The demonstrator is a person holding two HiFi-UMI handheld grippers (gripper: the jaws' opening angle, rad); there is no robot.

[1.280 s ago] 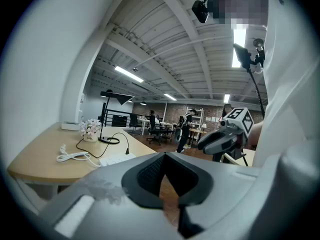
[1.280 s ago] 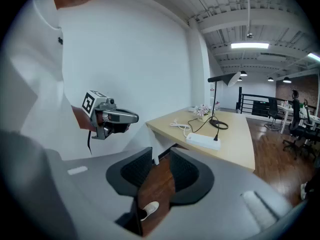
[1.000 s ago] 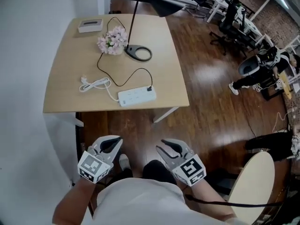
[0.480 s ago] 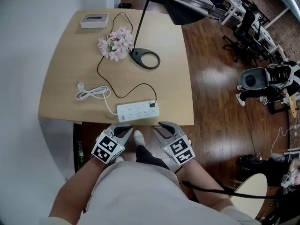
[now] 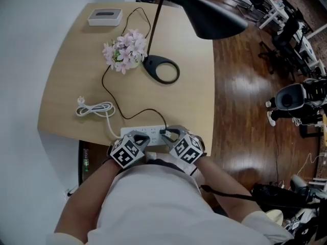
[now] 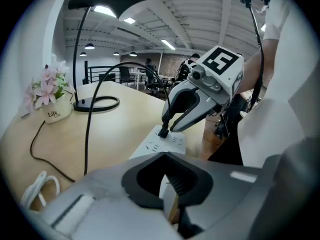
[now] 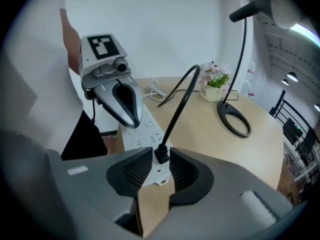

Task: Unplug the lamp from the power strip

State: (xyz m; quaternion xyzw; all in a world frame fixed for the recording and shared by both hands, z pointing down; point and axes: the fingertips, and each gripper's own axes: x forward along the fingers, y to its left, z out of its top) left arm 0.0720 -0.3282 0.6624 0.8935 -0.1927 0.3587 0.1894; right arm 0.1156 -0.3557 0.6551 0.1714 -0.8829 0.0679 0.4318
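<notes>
"Where is the right gripper (image 7: 160,153)?"

"Down at the near end of the power strip (image 7: 141,134). The black plug (image 6: 163,132) sits in its socket right between the jaws, and they're closing in on either side of it. I can't see the pads pressing it yet."

"And the left gripper (image 7: 132,123)?"

"Just beside the right one, jaw tips together with nothing in them, pointing down at the strip's top face a few sockets along."

"The cord (image 7: 173,118)?"

"It rises from between the right jaws, arches ahead of them and runs off across the table (image 5: 66,86). The lamp (image 5: 204,14) stands well beyond both grippers — a pot of pink flowers (image 5: 124,51) is just beside it."
</notes>
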